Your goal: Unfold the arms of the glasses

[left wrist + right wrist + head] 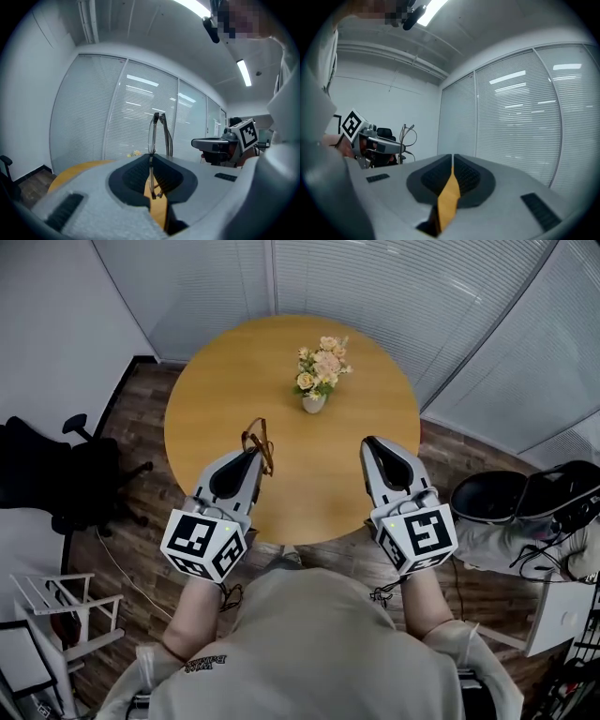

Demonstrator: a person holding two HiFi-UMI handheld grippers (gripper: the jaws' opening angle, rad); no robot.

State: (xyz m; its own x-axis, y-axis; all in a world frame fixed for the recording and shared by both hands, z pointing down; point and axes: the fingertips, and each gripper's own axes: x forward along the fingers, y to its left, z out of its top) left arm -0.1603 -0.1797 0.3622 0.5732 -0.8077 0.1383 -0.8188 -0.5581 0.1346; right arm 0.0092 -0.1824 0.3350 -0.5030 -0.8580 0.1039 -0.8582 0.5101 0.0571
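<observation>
Thin brown-framed glasses stick out past the tips of my left gripper, which is shut on them above the left part of the round wooden table. In the left gripper view the glasses stand edge-on and upright from the jaws of the left gripper, with the arms lying close against the front. My right gripper hovers over the table's right part, shut with nothing in it; its jaws nearly touch. From that side the glasses show at the left gripper's tip.
A small vase of flowers stands near the table's middle, beyond both grippers. A black office chair and a white rack are on the floor at left. Black gear lies at right. Glass walls with blinds surround the table.
</observation>
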